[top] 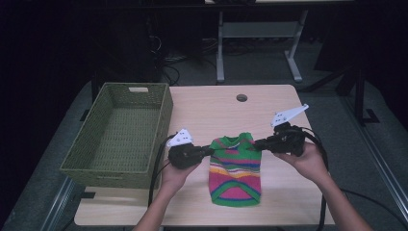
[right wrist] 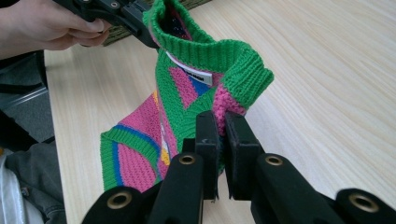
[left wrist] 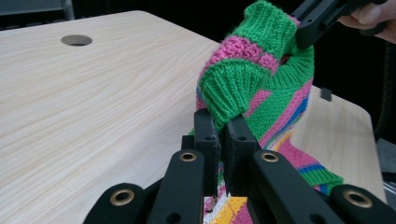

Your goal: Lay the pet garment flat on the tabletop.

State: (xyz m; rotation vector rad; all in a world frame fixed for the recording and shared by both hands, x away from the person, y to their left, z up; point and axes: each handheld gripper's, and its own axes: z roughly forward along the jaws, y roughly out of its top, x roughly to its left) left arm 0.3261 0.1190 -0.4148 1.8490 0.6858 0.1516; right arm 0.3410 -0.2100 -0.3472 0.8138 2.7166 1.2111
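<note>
basket (top: 120, 134) left on table (top: 207, 108) | sweater (top: 235, 169) right of it

Lab-type recording room: dark surround, pale wooden desk (top: 211, 108) with cable hole (top: 241, 97), floor cables (top: 171, 72), metal-framed bench (top: 260, 29) behind.

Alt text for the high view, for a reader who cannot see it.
Two hand-held grippers, the left gripper and the right gripper, pinch the shoulders of a small striped knitted sweater over a light wooden table. An empty green woven basket sits at the table's left edge.
</note>
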